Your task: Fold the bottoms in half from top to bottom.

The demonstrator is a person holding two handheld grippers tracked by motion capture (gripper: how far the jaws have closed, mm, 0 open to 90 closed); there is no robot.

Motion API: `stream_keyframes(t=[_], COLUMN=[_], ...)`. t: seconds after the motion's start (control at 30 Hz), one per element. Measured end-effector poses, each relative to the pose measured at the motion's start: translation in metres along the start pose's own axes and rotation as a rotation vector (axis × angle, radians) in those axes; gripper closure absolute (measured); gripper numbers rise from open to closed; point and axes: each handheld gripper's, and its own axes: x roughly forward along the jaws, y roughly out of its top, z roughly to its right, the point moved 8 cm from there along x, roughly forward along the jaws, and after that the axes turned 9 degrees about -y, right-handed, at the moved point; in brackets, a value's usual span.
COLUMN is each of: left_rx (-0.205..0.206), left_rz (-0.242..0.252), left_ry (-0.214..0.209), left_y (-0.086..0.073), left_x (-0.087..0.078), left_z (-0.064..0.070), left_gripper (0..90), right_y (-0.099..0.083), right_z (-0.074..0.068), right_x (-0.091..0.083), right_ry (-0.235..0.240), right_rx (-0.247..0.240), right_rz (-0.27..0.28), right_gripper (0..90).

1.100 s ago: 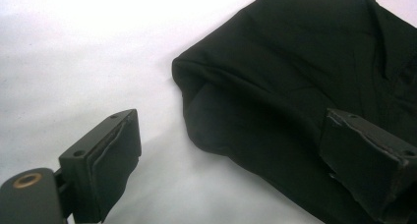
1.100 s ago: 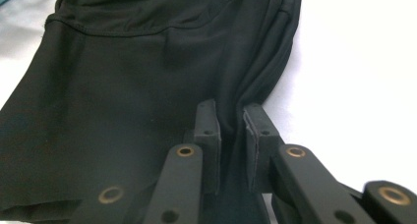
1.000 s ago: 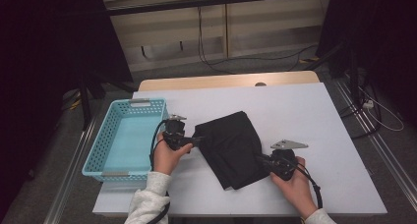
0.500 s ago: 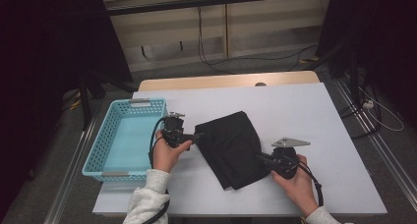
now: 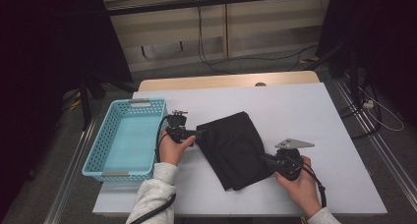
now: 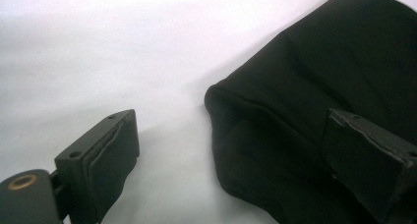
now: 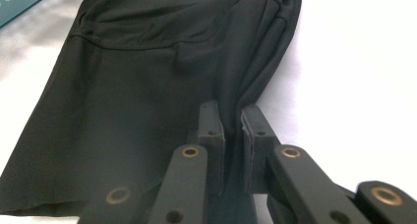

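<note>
A white tabletop (image 5: 305, 116) sits in a dim room with cables on the floor behind it. On it lies a folded black fabric garment (image 5: 233, 148), just right of a light-blue plastic mesh basket (image 5: 101, 150). The right gripper (image 7: 231, 130) is clamped on the garment's near edge. The left gripper (image 6: 236, 150) is spread wide, straddling the opposite corner without pinching it. Lifting now would probably leave the cloth hanging from one side and unfolding. The grip looks thin, though the view is dark, so it might slip. Both forearms reach in low, grippers pointing inward.
</note>
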Motion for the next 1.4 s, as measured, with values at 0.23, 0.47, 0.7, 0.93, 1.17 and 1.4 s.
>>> stream_keyframes(t=[0.23, 0.47, 0.7, 0.93, 1.17, 1.4], left_rx=[0.000, 0.019, 0.016, -0.015, -0.042, -0.067], left_rz=[0.004, -0.029, -0.051, -0.127, -0.154, -0.214], left_ry=[0.000, 0.026, 0.027, 0.019, 0.000, -0.009], left_y=[0.006, 0.003, 0.001, 0.001, 0.001, 0.008], left_x=[0.009, 0.015, 0.015, 0.014, 0.015, 0.010], left_z=[0.003, 0.002, 0.009, 0.016, 0.020, 0.020], left_gripper=[11.8, 16.3, 35.3, 67.4, 80.3, 83.7], right_y=[-0.003, -0.005, -0.007, -0.006, -0.006, -0.004], right_z=[0.000, 0.000, -0.001, -0.005, -0.006, -0.005], right_x=[-0.002, -0.005, -0.006, -0.007, -0.008, -0.009], right_ry=[-0.009, -0.011, -0.016, -0.015, -0.019, -0.019], right_rx=[0.001, 0.001, -0.003, -0.015, -0.035, -0.032], right_rz=[-0.002, 0.004, 0.009, 0.016, 0.021, 0.035], right_gripper=[81.7, 81.7, 81.6, 81.6, 81.7, 81.7])
